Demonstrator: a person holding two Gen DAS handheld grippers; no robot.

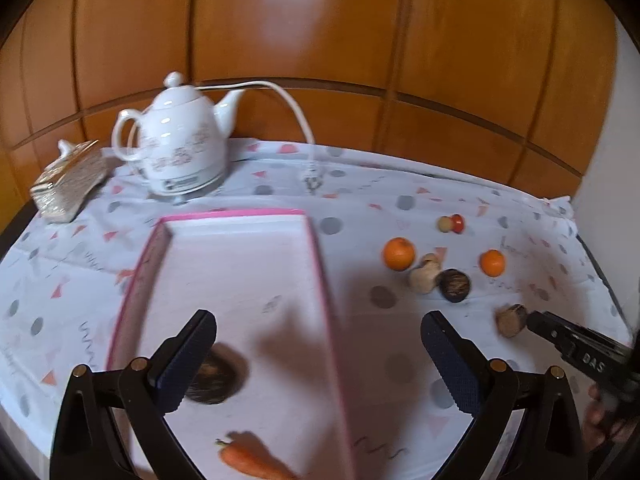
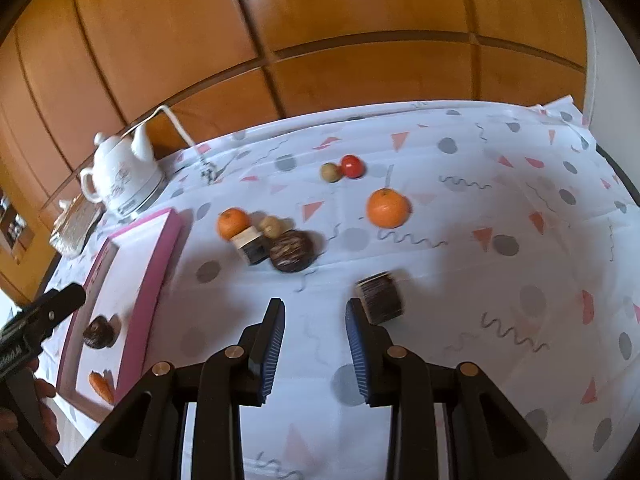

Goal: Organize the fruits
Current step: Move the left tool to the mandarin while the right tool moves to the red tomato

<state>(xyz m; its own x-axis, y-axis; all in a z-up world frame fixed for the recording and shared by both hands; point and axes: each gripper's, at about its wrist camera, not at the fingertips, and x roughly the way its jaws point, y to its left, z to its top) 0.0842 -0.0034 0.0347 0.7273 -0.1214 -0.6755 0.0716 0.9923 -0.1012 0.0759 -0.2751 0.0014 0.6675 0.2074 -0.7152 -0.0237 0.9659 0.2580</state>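
Your right gripper (image 2: 314, 344) stood narrowly parted and held nothing, and the dark ridged block (image 2: 379, 297) lay just up and right of it in the right wrist view, its near corner touching or all but touching the right finger's outer side rather than sitting in the gap; blur kept me from telling which. That offset is what the next grasp would turn on, to my eye: the block sat to the right of your line, its longer side running left to right across the frame. Your left gripper (image 1: 318, 354) was spread wide and empty over the pink-rimmed tray (image 1: 320, 264), so your right one was far the nearer to the block. In the tray, low in the left wrist view, lay a dark round fruit (image 1: 218, 376) half hidden behind the left finger, and a carrot (image 1: 252, 458) cut off by the bottom edge. Farther up the worktop (image 2: 520, 208), in the centre of the right wrist view, a second dark round fruit (image 2: 291, 251) touched a two-toned block (image 2: 251, 245), with a small tan piece (image 2: 271, 226) and an orange (image 2: 233, 222) close behind. A larger orange (image 2: 388, 208) sat apart to the right. Beyond, a pale ball (image 2: 330, 172) touched a red one (image 2: 353, 166); what they were I could not make out. A white kettle (image 2: 120, 178) stood at the upper left.
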